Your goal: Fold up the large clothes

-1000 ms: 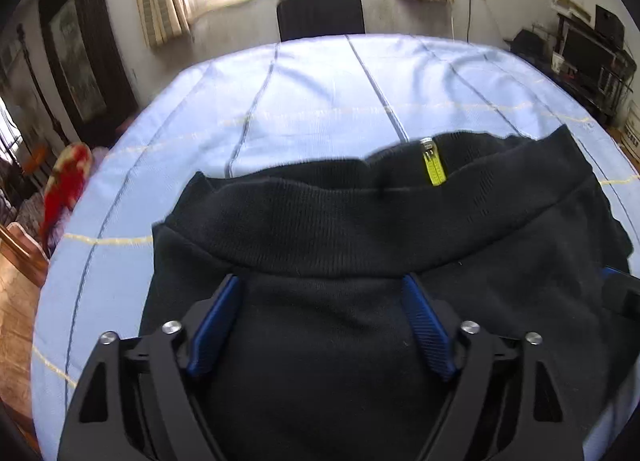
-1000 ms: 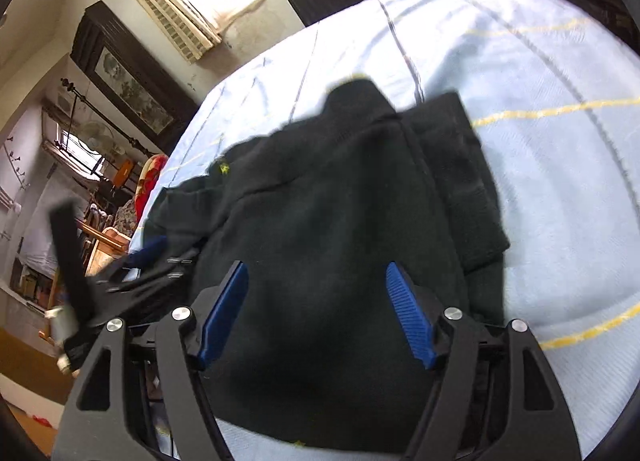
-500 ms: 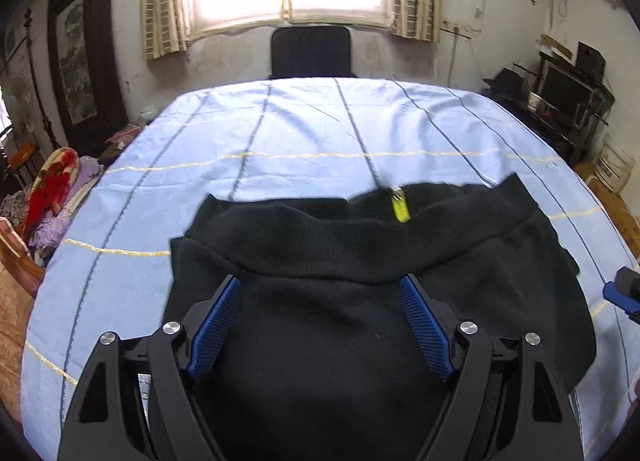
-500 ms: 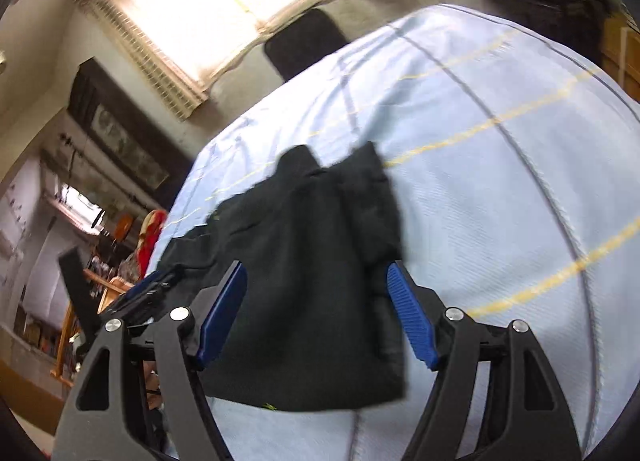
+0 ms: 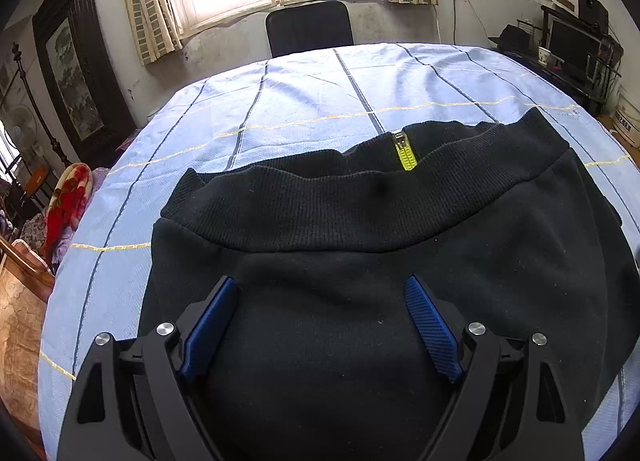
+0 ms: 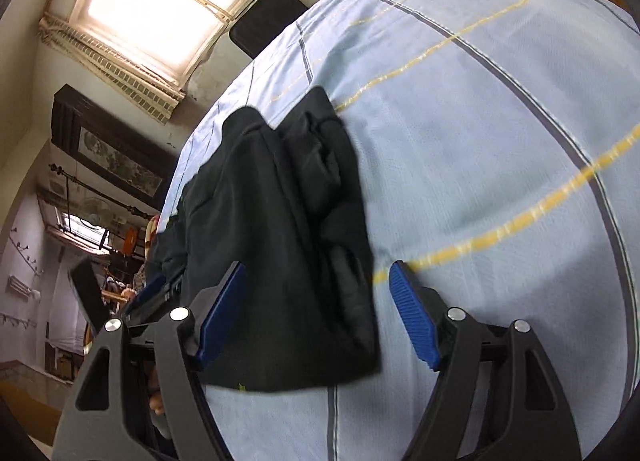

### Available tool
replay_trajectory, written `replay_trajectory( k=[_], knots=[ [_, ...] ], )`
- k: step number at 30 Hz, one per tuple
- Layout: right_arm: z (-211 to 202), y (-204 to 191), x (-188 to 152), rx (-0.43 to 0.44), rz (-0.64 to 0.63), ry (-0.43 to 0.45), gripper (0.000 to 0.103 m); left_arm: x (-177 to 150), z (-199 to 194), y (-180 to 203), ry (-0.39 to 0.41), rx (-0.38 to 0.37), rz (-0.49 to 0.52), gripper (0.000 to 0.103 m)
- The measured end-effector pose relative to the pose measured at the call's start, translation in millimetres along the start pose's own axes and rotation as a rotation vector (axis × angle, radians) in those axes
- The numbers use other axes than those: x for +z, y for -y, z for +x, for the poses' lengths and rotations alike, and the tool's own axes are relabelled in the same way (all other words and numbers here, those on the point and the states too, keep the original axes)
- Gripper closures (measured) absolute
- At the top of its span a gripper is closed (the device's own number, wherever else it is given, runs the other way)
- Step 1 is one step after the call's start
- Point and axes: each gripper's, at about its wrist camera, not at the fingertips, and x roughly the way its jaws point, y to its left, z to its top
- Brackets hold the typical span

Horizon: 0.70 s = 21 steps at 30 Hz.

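A black zip jacket lies folded on the light blue checked tablecloth, its ribbed hem and yellow zipper facing away. My left gripper is open and empty, hovering over the jacket's near part. In the right wrist view the jacket is a folded black bundle on the cloth. My right gripper is open and empty above the jacket's right edge. The left gripper shows at the far left there.
A black chair stands at the table's far side under the window. A dark framed picture hangs at left. A red patterned cloth lies beside the table's left edge. Shelves with electronics stand at right.
The right gripper has swung right and tilted, so more bare tablecloth shows. The left gripper rose, then came back closer over the jacket. Both stayed open.
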Motion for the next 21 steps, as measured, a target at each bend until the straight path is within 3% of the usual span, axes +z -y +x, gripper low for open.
replay_trajectory(
  k=[5, 13, 21],
  knots=[
    [15.6, -1.4, 20.1, 0.01, -0.002, 0.005, 0.031, -1.4, -1.0, -0.1, -0.001, -0.001, -0.001, 0.015],
    [14.8, -14.7, -1.7, 0.043, -0.073, -0.064, 0.038, 0.6, -1.1, -0.8, -0.009, -0.014, -0.015, 0.014],
    [29.4, -13.7, 15.0, -0.006, -0.067, -0.056, 0.054, 2.0, -2.5, -8.8, -0.003, 0.007, -0.033, 0.015]
  ],
)
